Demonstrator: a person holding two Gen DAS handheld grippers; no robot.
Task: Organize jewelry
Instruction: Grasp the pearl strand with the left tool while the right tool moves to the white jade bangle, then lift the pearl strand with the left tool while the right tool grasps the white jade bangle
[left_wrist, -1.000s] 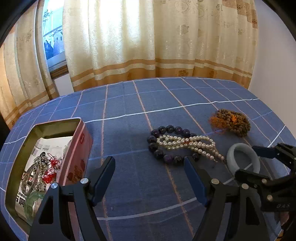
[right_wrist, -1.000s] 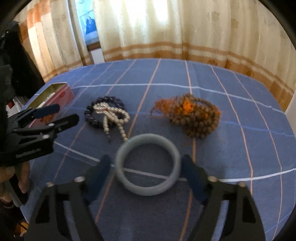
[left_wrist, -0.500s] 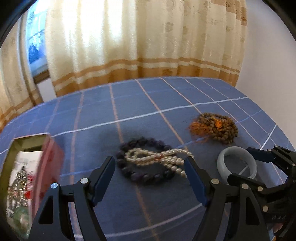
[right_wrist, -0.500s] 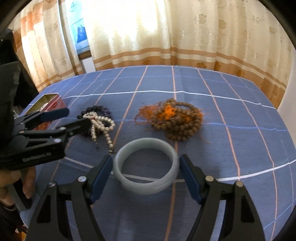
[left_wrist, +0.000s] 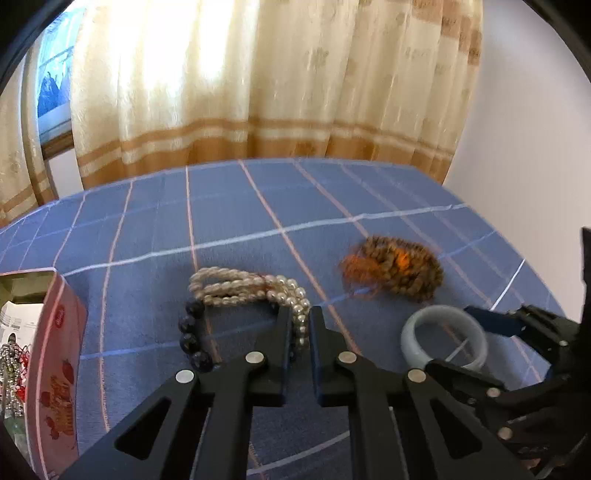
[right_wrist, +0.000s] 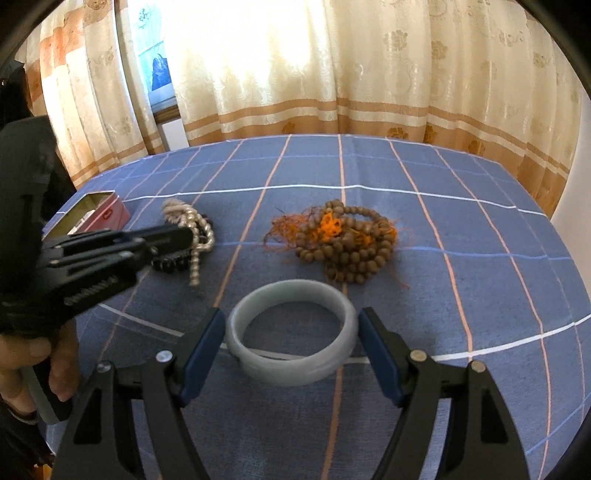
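Note:
My left gripper (left_wrist: 300, 317) is closing on the white pearl strand (left_wrist: 236, 286); its pads pinch the strand's near loop. The pearls lie over a dark bead bracelet (left_wrist: 188, 339) on the blue checked cloth. In the right wrist view the left gripper (right_wrist: 184, 233) reaches in from the left, with pearls (right_wrist: 201, 236) hanging at its tip. My right gripper (right_wrist: 291, 332) has both pads against the sides of a pale grey-green bangle (right_wrist: 291, 373). Whether the bangle is off the cloth I cannot tell. A brown bead string with orange tassel (right_wrist: 347, 243) lies just beyond it.
A red tin box (left_wrist: 55, 332) stands open at the left edge, with silver and red jewelry inside. Cream curtains and a window lie behind the table's far edge. A white wall is at the right. The two grippers are close together.
The left gripper's jaws went from wide apart to nearly together on the pearl strand, after swinging right, away from the tin. The right gripper and bangle have kept their place.

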